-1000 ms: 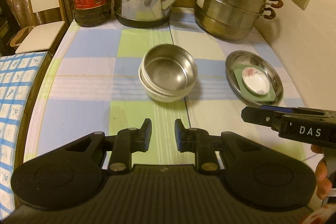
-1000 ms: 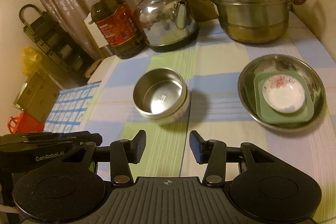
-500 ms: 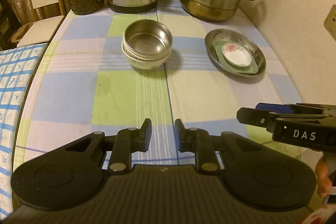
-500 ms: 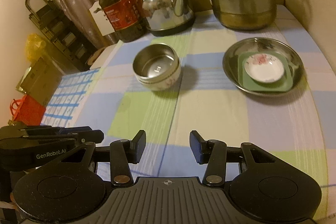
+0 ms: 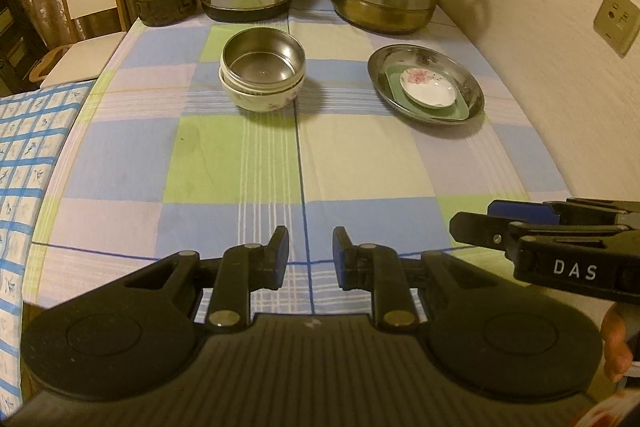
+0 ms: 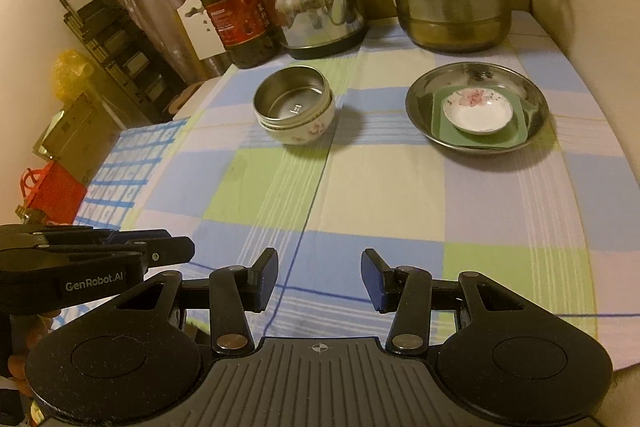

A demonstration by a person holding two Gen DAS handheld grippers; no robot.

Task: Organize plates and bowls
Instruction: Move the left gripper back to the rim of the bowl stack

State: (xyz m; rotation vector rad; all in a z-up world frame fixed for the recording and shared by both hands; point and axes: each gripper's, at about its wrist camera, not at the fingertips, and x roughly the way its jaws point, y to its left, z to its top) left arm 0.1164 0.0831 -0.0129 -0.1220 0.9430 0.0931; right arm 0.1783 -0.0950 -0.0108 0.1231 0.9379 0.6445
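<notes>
Bowls (image 5: 262,75) and plates (image 5: 426,85) were already stacked; you pulled both claws, left (image 5: 307,257) and right (image 6: 318,277), back off the surface (image 5: 360,163), open and empty, looked done

both tools, left (image 5: 310,257) and right (image 6: 319,279), now farther back from the stacked bowls (image 5: 262,74)

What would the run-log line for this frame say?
left gripper: open, empty | right gripper: open, empty | steel bowl nested in floral bowl | saucer on green plate in steel dish
</notes>
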